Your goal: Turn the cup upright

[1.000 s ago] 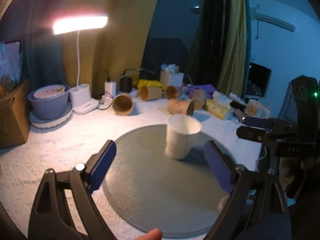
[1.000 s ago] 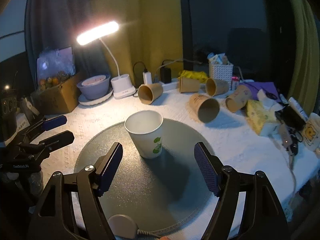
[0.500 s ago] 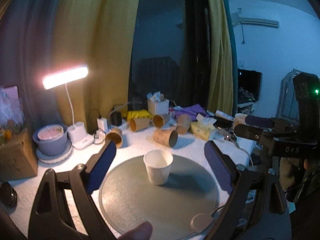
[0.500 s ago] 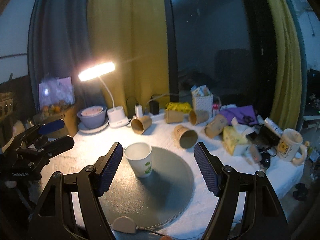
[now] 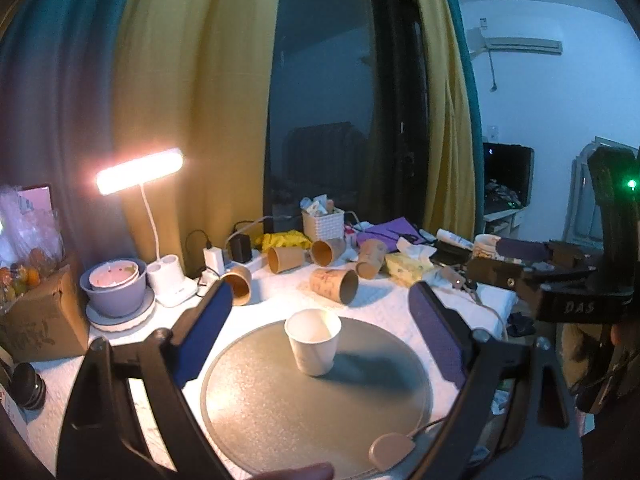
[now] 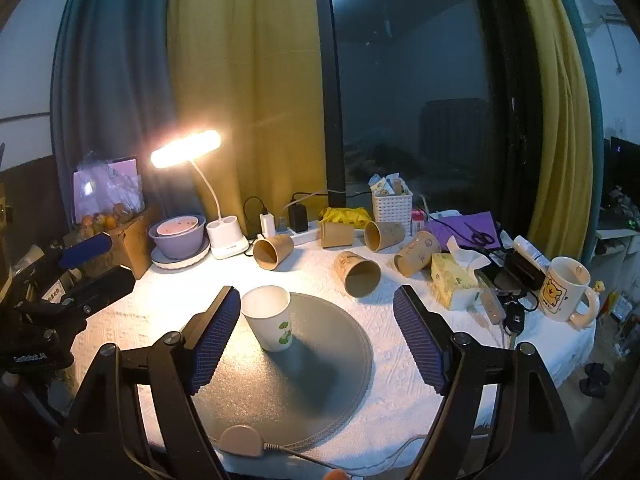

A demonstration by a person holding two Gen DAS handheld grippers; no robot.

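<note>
Item 1, white paper cup: we log it upright, mouth up, on the round grey mat, toward the mat's far-left part in the right wrist view. Green leaf print on the side facing that cam. Nothing touching it.

Item 2, left gripper: we see jaws spread wide, blue pads either side of the cup w/ clear gaps, holding nothing. It sits back from the cup, above the mat's near edge. In the right wrist view it shows at far left, also empty.

Item 3, right gripper: jaws wide apart, nothing between the pads; cup appears just beside the left pad, contact not apparent. Seen at far right from the left wrist cam.

Item 4, desk: white textured cloth cover.

Item 5, brown paper cups, approx. five, lying on their sides behind the mat; nearest one has its mouth toward us.

Item 6, misc. at rear: lit lamp, purple bowl on a plate, white basket, yellow tissue box, bear mug, cardboard box w/ fruit.

Item 7, small round beige puck w/ cable on the mat's near edge.
</note>
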